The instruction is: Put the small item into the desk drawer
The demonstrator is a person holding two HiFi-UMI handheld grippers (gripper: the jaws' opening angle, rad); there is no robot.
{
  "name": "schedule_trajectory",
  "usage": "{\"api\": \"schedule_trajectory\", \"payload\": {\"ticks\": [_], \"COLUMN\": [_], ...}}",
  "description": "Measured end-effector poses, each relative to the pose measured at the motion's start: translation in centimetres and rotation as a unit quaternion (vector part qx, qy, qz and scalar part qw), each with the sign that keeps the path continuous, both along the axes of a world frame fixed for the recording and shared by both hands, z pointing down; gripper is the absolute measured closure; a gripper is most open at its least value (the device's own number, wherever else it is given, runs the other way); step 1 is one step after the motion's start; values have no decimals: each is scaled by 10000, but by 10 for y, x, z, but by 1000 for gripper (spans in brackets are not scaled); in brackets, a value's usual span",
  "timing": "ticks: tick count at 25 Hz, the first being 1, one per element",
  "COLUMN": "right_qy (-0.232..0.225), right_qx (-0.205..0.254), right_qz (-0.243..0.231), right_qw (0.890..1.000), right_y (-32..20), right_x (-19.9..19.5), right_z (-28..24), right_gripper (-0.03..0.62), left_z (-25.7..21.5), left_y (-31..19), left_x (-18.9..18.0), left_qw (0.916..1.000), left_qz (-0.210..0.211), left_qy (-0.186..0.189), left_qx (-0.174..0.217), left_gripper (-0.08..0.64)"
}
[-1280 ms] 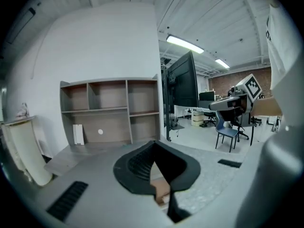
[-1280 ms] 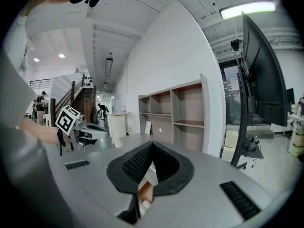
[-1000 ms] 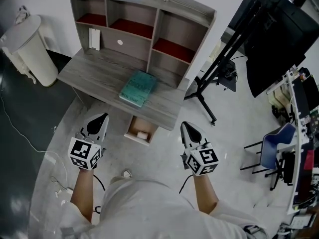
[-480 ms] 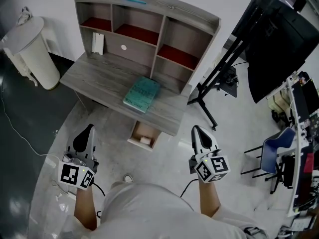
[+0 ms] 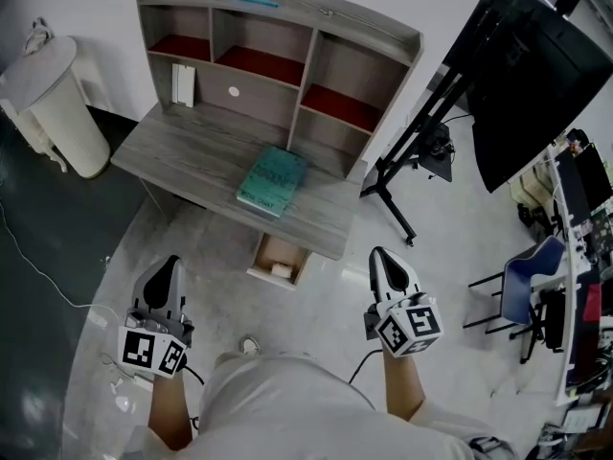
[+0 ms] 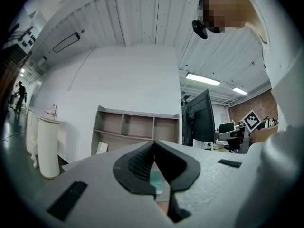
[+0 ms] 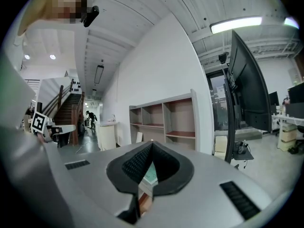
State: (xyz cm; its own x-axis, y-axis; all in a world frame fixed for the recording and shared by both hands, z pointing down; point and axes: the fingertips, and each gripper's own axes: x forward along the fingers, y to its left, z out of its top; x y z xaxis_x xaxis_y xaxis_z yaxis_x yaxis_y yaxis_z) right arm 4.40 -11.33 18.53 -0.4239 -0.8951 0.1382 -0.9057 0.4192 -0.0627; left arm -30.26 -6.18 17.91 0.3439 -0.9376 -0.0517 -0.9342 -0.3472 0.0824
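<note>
The grey desk [image 5: 192, 156] has an open wooden drawer [image 5: 259, 259] under its front edge, and a small white item [image 5: 280, 269] lies inside it. My left gripper [image 5: 170, 263] hangs over the floor to the left of the drawer, shut and empty. At the drawer's right, my right gripper [image 5: 380, 255] is also shut with nothing in it. Both are held apart from the desk. In the left gripper view the left gripper [image 6: 154, 142] points level at the desk's shelves [image 6: 137, 127]. The right gripper view shows the right gripper [image 7: 152, 143] with its tips closed.
A teal book [image 5: 272, 180] lies on the desk top. A white bin [image 5: 53, 94] stands left of the desk. A big dark screen on a black stand [image 5: 536, 75] and a blue chair [image 5: 532, 276] are to the right. A cable [image 5: 38, 266] runs over the floor.
My left gripper has drawn back from the desk, down and to the left in the head view. The right gripper has drifted slightly back. The drawer stays open with the item inside.
</note>
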Motion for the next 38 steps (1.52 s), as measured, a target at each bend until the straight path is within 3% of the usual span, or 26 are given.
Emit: {"api": "schedule_trajectory", "payload": {"ticks": [9, 27, 38], "right_qy": [40, 237, 282], "right_qx": [-61, 5, 84], "right_qz": [-102, -173, -506], "right_qw": [9999, 9996, 9983], "right_y": [10, 5, -3], "right_x": [-25, -37, -60], "right_z": [5, 4, 6], "right_gripper": [595, 595, 595], "left_z": [-6, -2, 12], "left_y": [0, -7, 9], "left_x": [-7, 6, 0], "left_qw": [9996, 9991, 9996], "left_qz": [157, 386, 170], "left_qy": [144, 133, 225], "left_qx": [203, 122, 21], "left_gripper": [554, 554, 554]}}
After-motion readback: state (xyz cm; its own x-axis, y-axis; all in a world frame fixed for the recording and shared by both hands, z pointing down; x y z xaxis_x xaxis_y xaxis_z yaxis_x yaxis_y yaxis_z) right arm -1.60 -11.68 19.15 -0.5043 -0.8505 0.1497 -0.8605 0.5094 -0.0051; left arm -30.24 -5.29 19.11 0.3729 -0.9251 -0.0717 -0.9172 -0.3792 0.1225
